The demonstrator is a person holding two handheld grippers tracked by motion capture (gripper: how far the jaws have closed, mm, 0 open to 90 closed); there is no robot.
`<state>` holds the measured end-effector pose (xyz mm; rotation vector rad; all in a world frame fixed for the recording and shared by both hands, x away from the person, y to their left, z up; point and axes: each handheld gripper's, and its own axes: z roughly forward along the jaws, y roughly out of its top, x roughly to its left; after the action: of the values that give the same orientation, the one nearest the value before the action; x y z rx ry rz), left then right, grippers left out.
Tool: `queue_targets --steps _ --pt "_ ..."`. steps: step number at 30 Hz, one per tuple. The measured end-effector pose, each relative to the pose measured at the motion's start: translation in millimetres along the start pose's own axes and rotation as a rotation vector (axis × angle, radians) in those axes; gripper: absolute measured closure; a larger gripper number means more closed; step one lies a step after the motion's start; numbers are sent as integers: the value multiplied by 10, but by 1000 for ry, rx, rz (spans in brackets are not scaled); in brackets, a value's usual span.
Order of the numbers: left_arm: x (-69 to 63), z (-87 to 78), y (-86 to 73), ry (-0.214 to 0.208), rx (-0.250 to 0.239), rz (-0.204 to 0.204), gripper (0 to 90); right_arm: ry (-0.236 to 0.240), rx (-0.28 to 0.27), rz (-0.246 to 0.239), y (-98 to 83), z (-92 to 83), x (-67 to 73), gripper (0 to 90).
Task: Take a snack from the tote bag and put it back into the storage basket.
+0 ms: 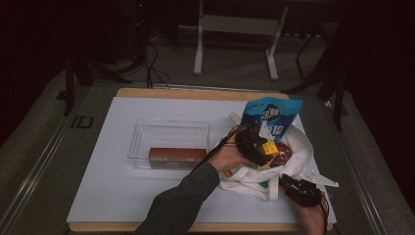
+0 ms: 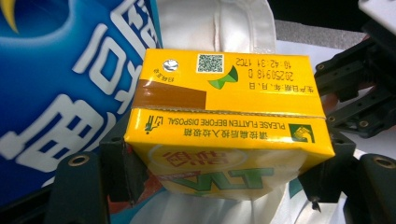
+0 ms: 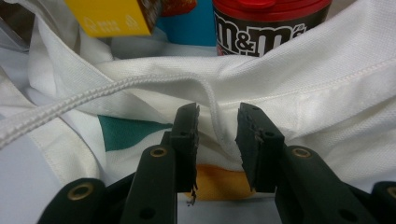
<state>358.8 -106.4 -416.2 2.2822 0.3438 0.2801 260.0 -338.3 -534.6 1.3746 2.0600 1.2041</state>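
Left of centre in the high view, a clear plastic bin (image 1: 169, 142) holds a brown rectangular box (image 1: 177, 154) on the white tabletop (image 1: 112, 196). Right of centre, my left gripper (image 1: 258, 145) clamps a yellow drink carton (image 2: 224, 126), its glossy card sides pinched between my jaws, above a soft white woven tote bag (image 1: 298, 147). A shiny blue refill pouch (image 1: 272, 116) stands inside beside a red-lidded M&M's tub (image 3: 271, 23). At lower right, my right gripper (image 3: 218, 140) sits narrowly parted around the bag's corded edge.
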Motion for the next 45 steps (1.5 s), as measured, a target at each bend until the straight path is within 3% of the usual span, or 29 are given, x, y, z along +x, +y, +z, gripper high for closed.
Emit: queue_targets --steps 12,17,45 --pt "-25 -166 8 11 -13 13 290 1 0 1 0 0 -1 684" --pt "2 -238 -21 -3 -28 0 289 1 -1 1 -1 0 -1 683" --pt "154 -696 -174 60 -56 -41 289 3 -3 4 -3 1 -3 683"
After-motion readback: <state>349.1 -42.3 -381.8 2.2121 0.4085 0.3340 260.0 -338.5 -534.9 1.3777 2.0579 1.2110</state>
